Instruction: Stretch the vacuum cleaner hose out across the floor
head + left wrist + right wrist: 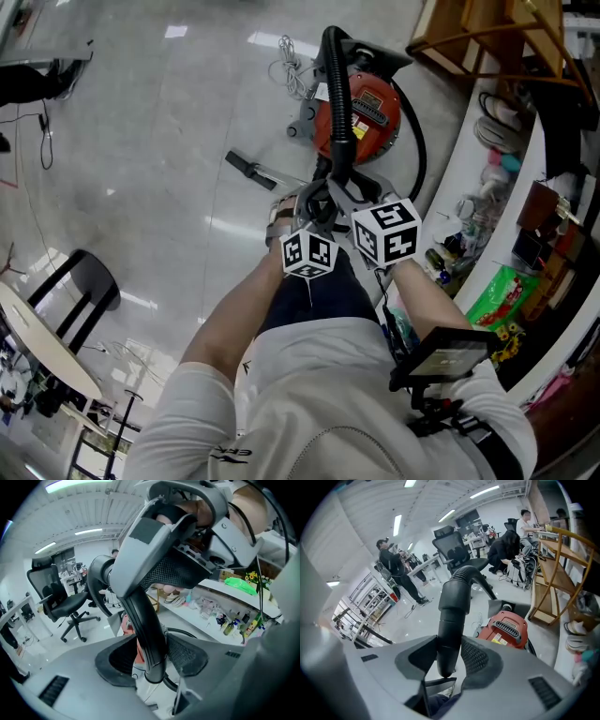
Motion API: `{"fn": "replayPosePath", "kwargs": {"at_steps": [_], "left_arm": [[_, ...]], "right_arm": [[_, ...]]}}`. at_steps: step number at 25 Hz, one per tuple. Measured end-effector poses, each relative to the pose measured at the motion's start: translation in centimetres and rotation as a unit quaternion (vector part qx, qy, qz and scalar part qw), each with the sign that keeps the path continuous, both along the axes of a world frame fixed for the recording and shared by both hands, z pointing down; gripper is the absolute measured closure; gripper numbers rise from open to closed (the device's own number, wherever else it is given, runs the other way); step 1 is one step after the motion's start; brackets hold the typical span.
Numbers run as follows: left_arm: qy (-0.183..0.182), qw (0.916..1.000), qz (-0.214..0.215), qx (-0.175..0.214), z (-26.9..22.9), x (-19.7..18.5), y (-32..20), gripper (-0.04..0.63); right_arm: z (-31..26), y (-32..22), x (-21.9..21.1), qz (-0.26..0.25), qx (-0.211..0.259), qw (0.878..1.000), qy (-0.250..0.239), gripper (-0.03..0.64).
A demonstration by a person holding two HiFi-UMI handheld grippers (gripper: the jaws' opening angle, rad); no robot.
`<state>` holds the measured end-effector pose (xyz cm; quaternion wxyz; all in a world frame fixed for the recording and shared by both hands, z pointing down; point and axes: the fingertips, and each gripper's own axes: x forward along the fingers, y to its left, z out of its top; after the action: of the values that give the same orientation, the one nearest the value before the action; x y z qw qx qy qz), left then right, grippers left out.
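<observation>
A red vacuum cleaner (370, 112) (508, 627) stands on the pale floor ahead of me. Its black hose (336, 84) arches up from the body and comes down to both grippers. My right gripper (349, 192) (449, 656) is shut on the hose (452, 611) close to its free end, with both pads against the tube. Just below it, my left gripper (317, 208) (152, 658) is open around the hose (140, 616). A gap shows at its left pad (119, 660). In the left gripper view the right gripper's body fills the top.
A black floor nozzle (251, 171) and a white cable (291, 66) lie left of the cleaner. A curved white counter (487, 216) with bottles runs along the right, beside a wooden frame (487, 37). Office chairs (61, 602) and people (396, 566) are farther off.
</observation>
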<state>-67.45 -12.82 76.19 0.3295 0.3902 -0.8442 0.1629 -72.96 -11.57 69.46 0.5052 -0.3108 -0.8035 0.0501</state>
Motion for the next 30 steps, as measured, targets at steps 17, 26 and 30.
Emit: {"fn": "replayPosePath", "kwargs": {"at_steps": [17, 26, 30], "left_arm": [[0.017, 0.9975, -0.042, 0.053, -0.3, -1.1, 0.9, 0.442], [0.019, 0.9974, -0.047, 0.052, -0.5, -1.0, 1.6, 0.445], [0.017, 0.9968, -0.060, 0.051, -0.6, -1.3, 1.8, 0.445]], "right_arm": [[-1.5, 2.6, 1.0, -0.012, -0.030, 0.999, -0.006, 0.460], [-1.6, 3.6, 0.3, -0.010, -0.076, 0.997, -0.001, 0.459], [-1.4, 4.0, -0.3, -0.006, -0.094, 0.996, 0.002, 0.456]]}}
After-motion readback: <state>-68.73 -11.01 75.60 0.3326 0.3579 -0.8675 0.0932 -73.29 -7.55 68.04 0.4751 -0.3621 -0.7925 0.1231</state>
